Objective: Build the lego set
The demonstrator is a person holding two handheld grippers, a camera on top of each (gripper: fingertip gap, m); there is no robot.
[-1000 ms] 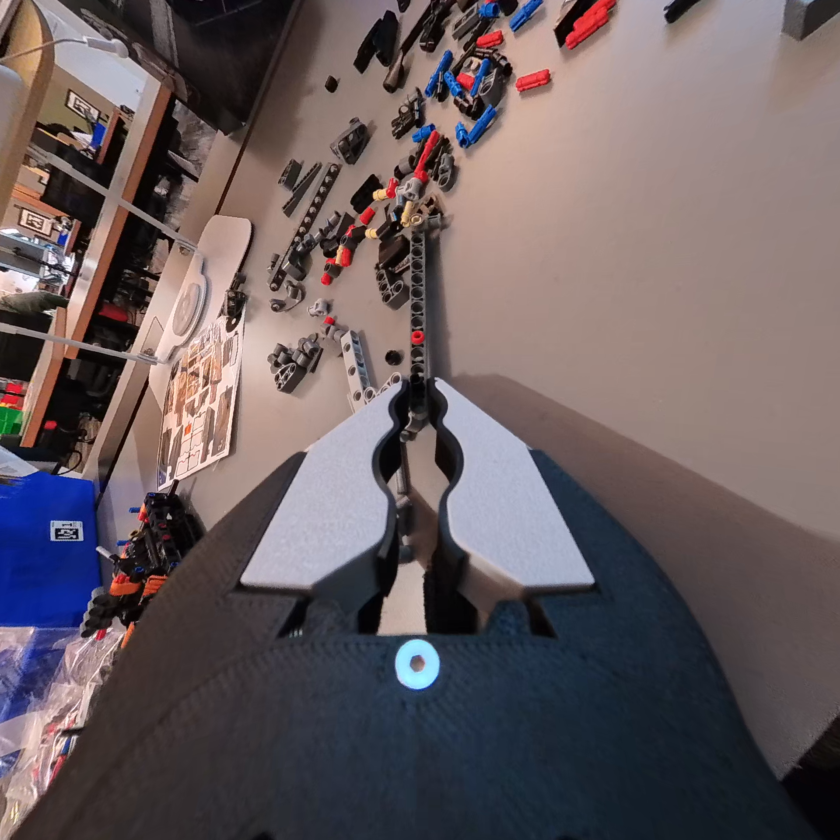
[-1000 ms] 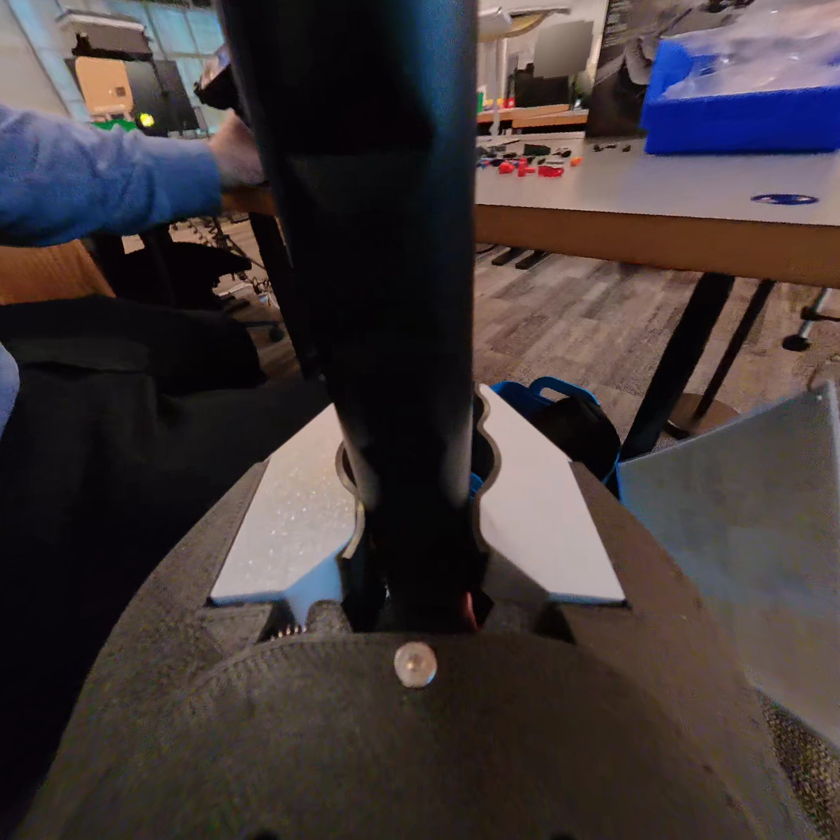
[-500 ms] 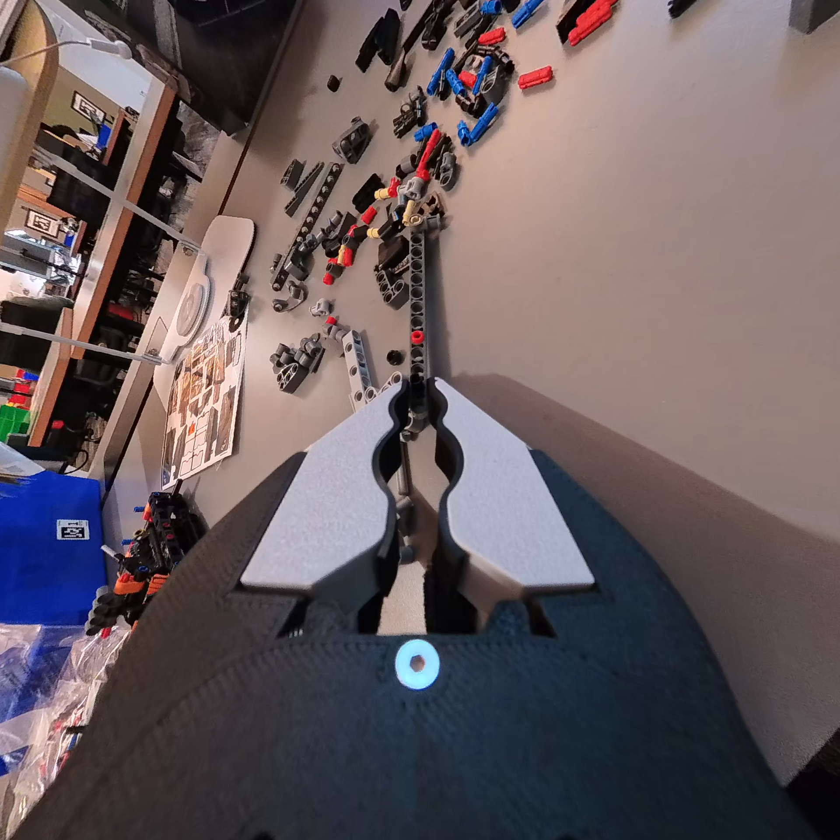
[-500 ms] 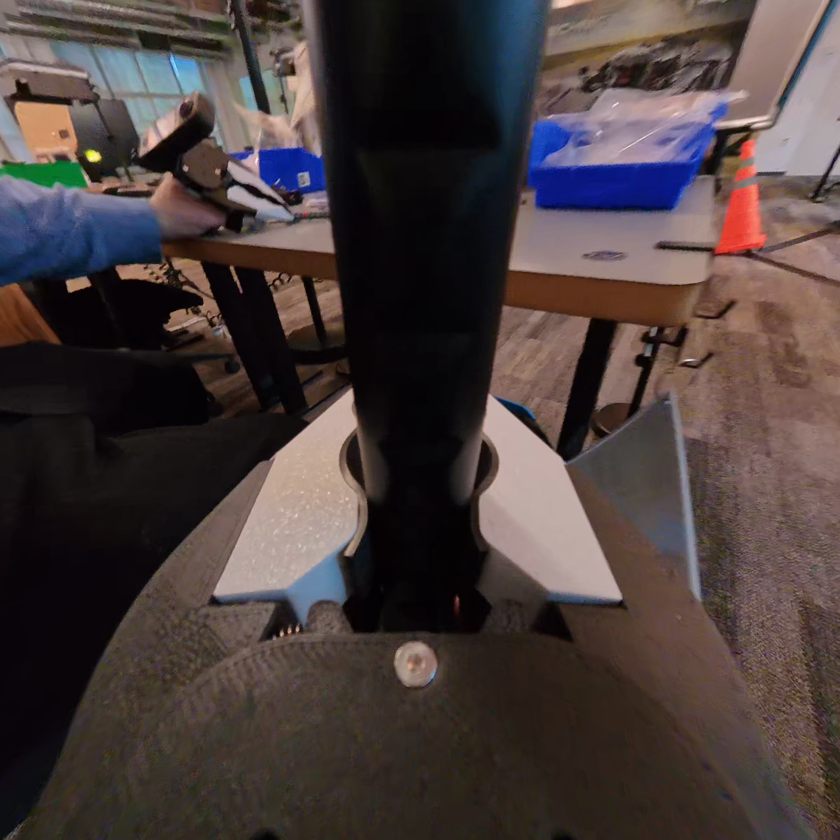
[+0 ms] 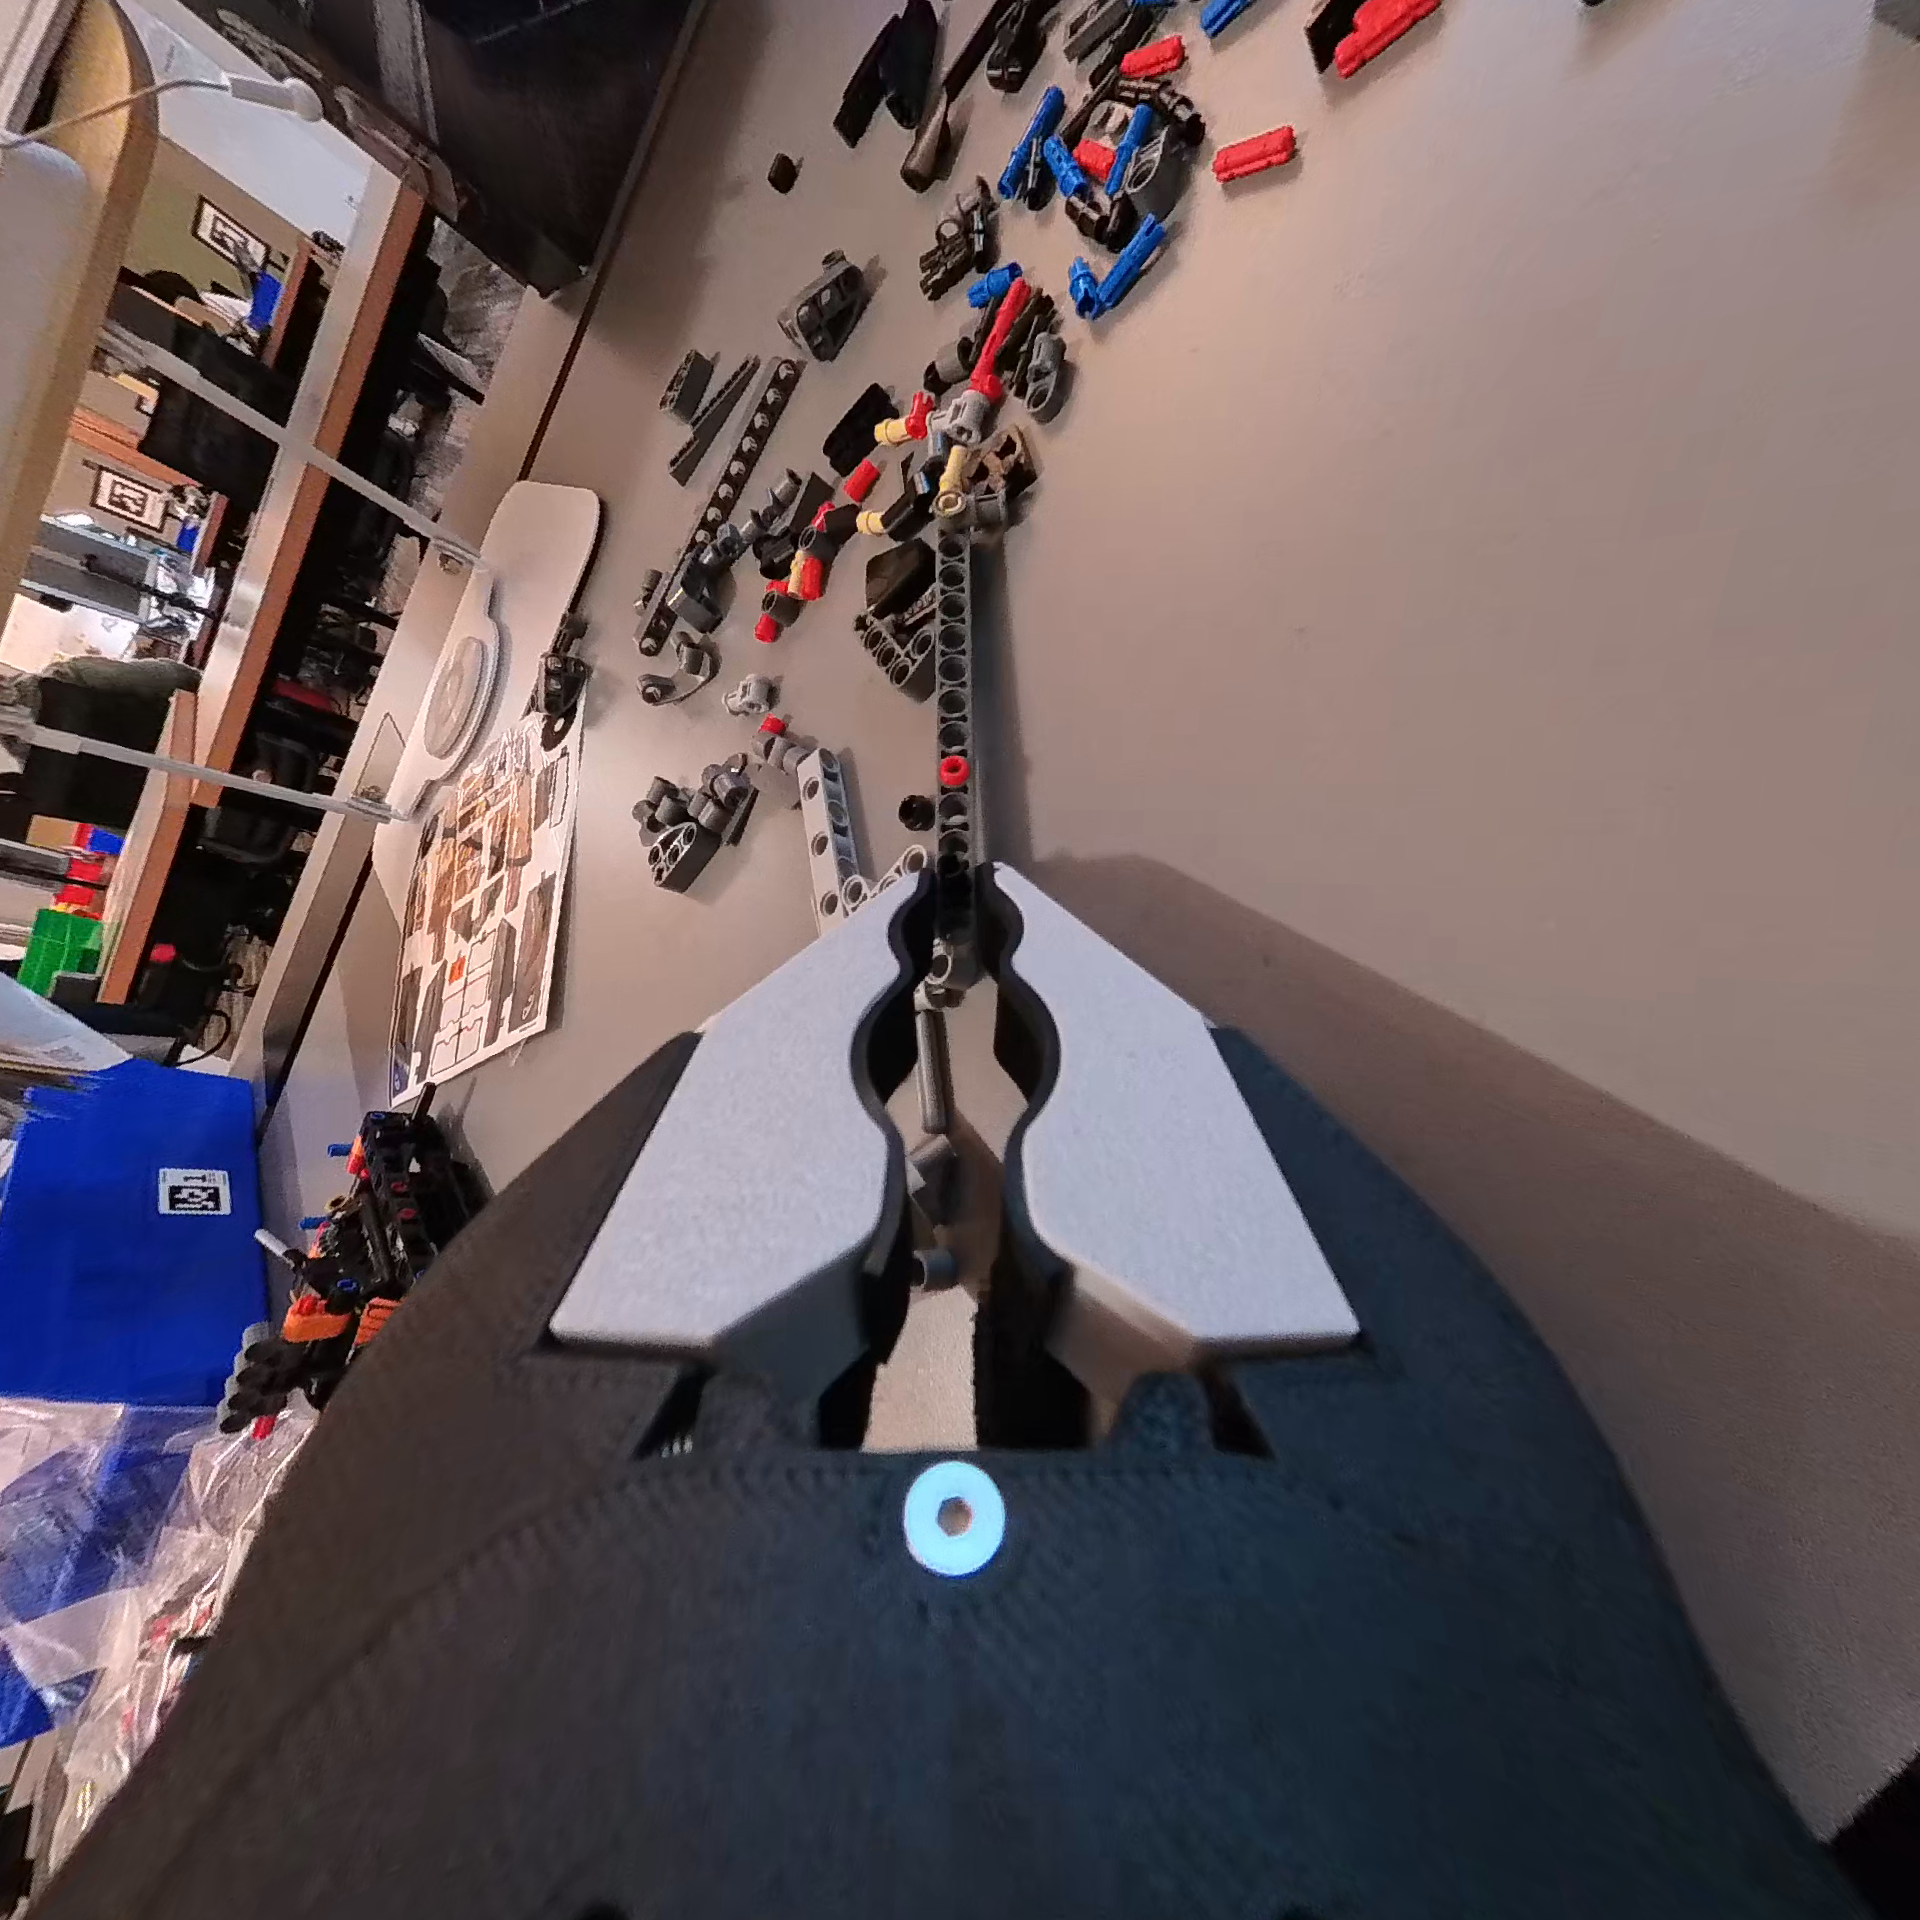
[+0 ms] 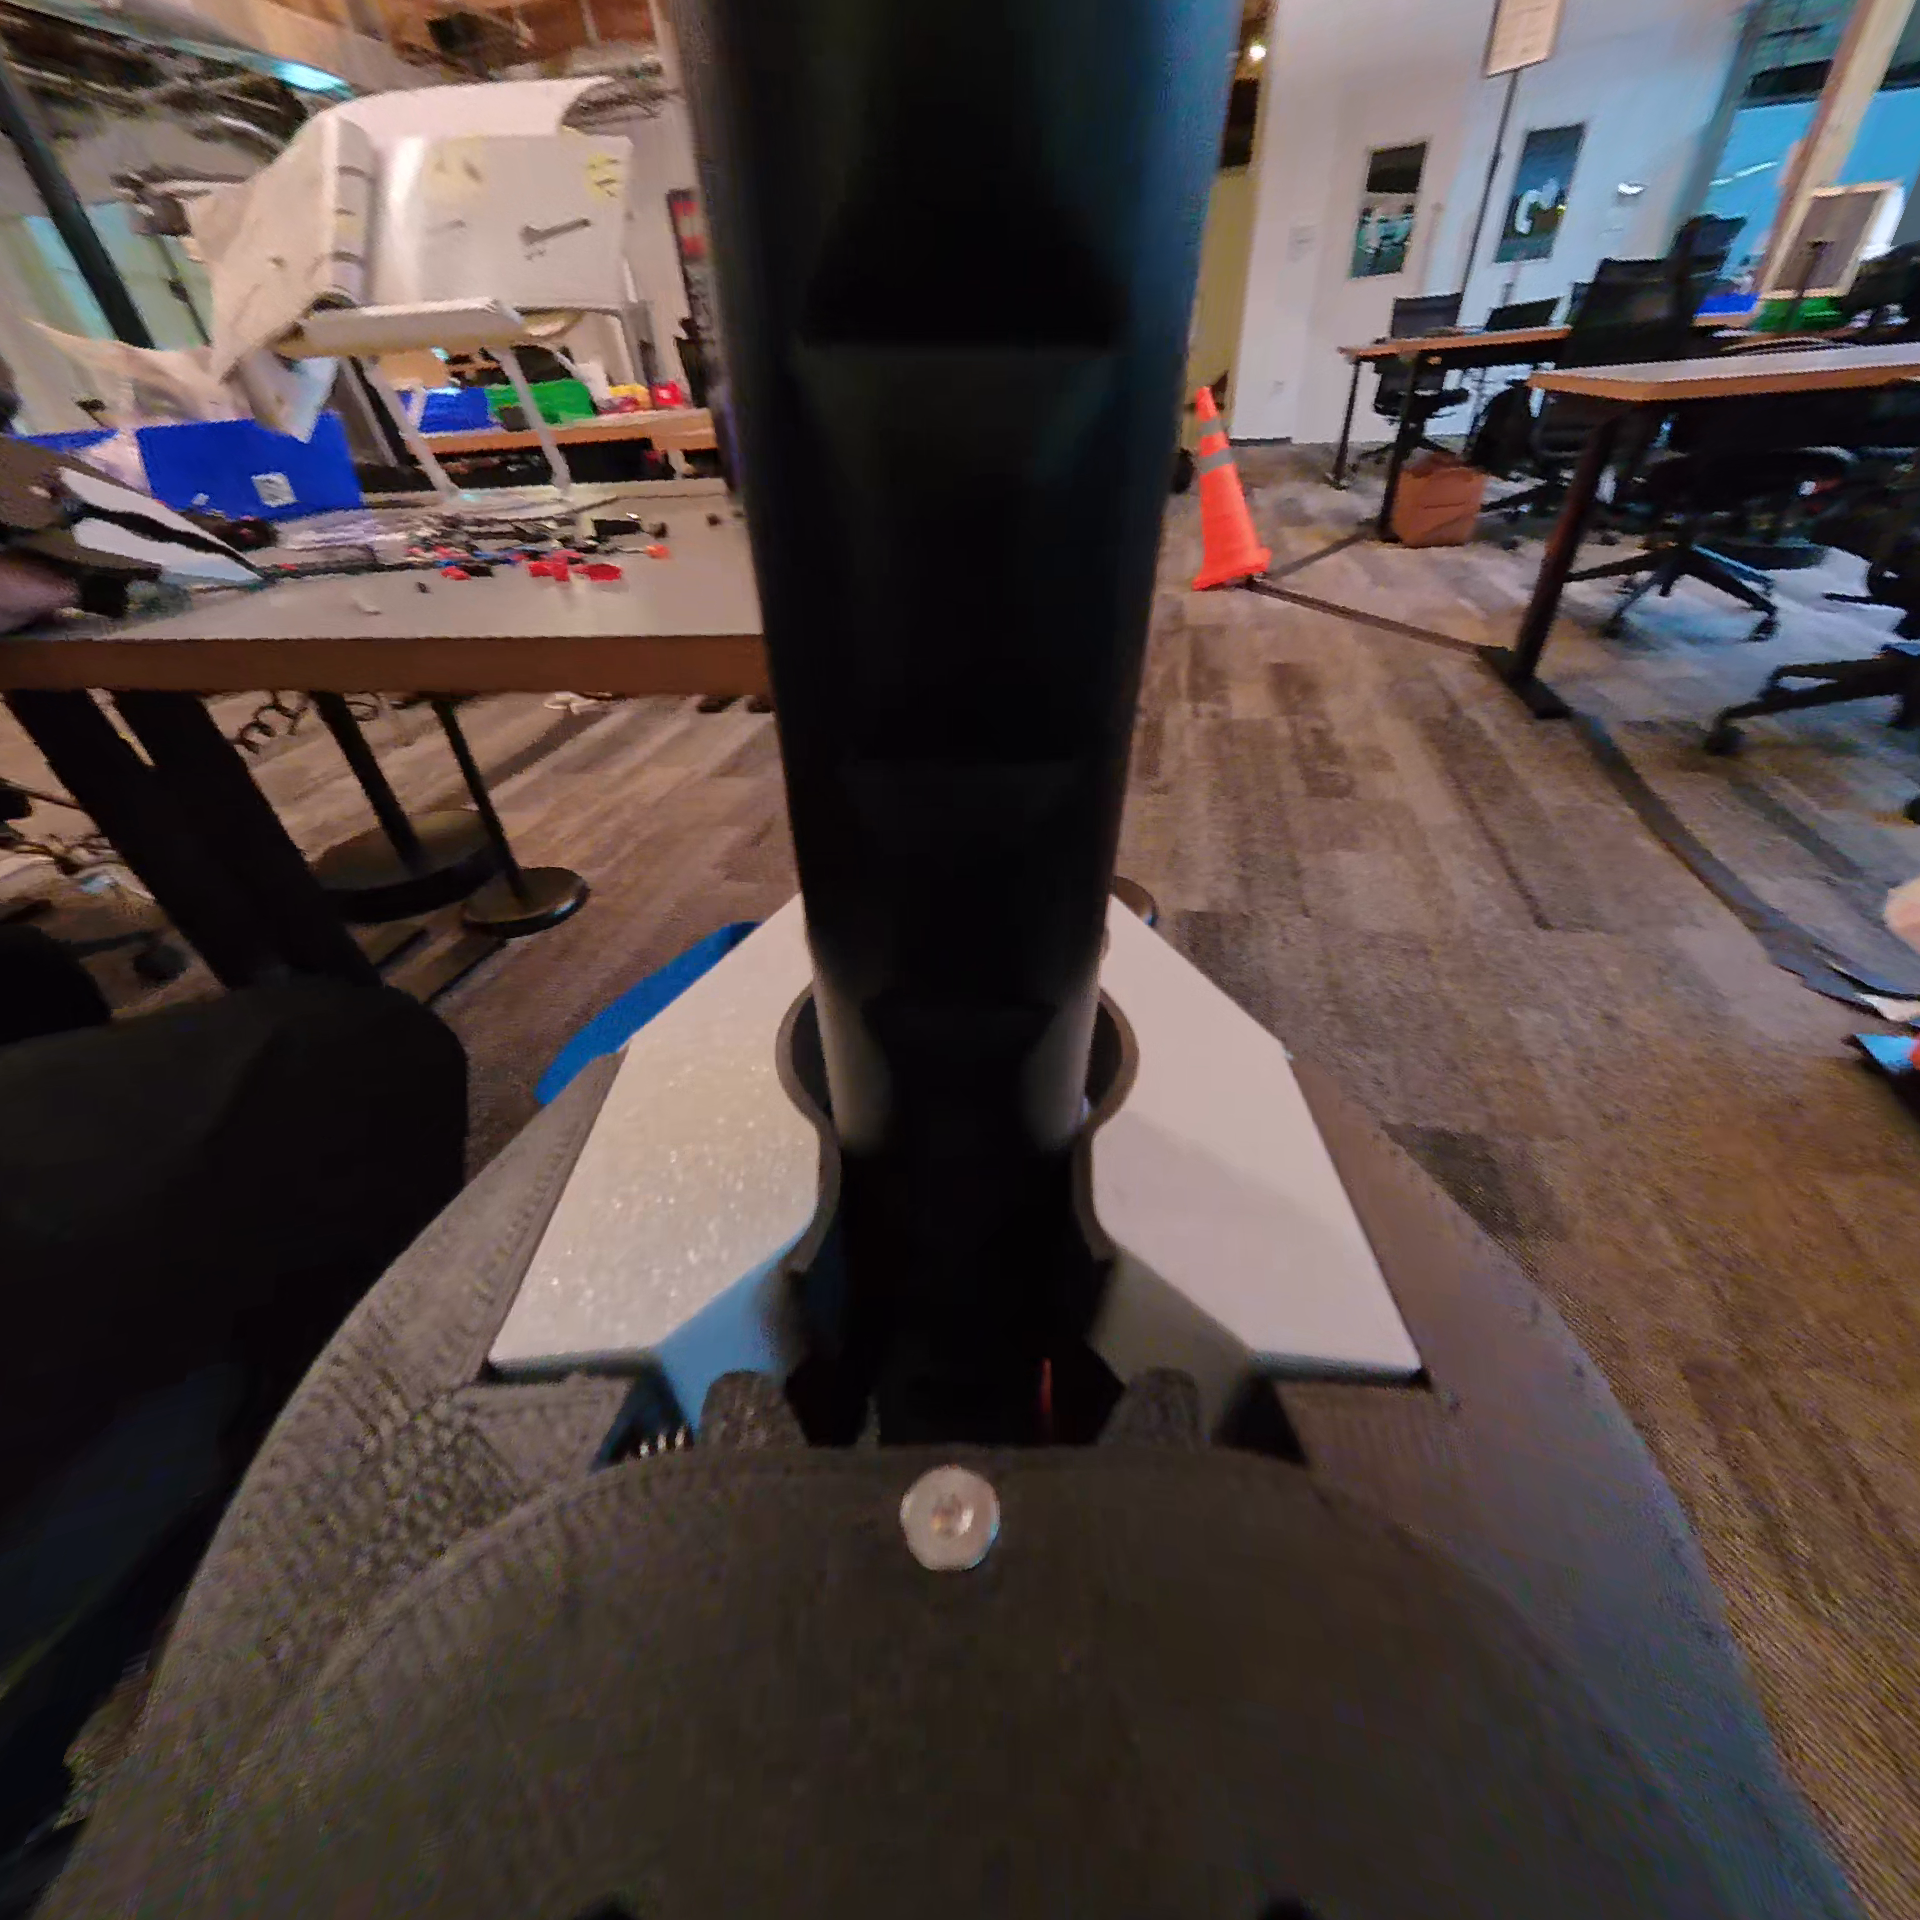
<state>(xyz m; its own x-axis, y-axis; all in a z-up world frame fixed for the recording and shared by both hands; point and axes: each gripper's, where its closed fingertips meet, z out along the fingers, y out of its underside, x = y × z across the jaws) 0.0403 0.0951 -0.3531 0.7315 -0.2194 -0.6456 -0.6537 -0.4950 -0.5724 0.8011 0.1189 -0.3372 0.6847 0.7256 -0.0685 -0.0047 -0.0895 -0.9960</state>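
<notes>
My left gripper [image 5: 956, 883] is shut on the near end of a long dark grey beam with holes [image 5: 953, 665]. The beam points out over the grey table [image 5: 1455, 623] and carries a red pin [image 5: 952, 769]. A thin grey axle piece hangs between the jaws behind the tips. My right gripper [image 6: 961, 914] is shut on a large long black piece [image 6: 956, 520] that fills the middle of its view. It is held off the table, out over the floor. The left gripper [image 6: 135, 540] shows at the far left of the right wrist view, at the table's edge.
Loose black, grey, red and blue parts [image 5: 935, 447] lie spread over the table. A printed sheet [image 5: 483, 894], a partly built model [image 5: 364, 1247], a blue bin [image 5: 125, 1226] and plastic bags [image 5: 94, 1558] sit at the left. An orange cone [image 6: 1226, 499] and office chairs [image 6: 1683, 499] stand on the floor. Tip to tip, the grippers are about 75 centimetres apart.
My right gripper has swung to the right and upward with the black piece, so the table slid left and the open room came into view. My left gripper has hardly moved.
</notes>
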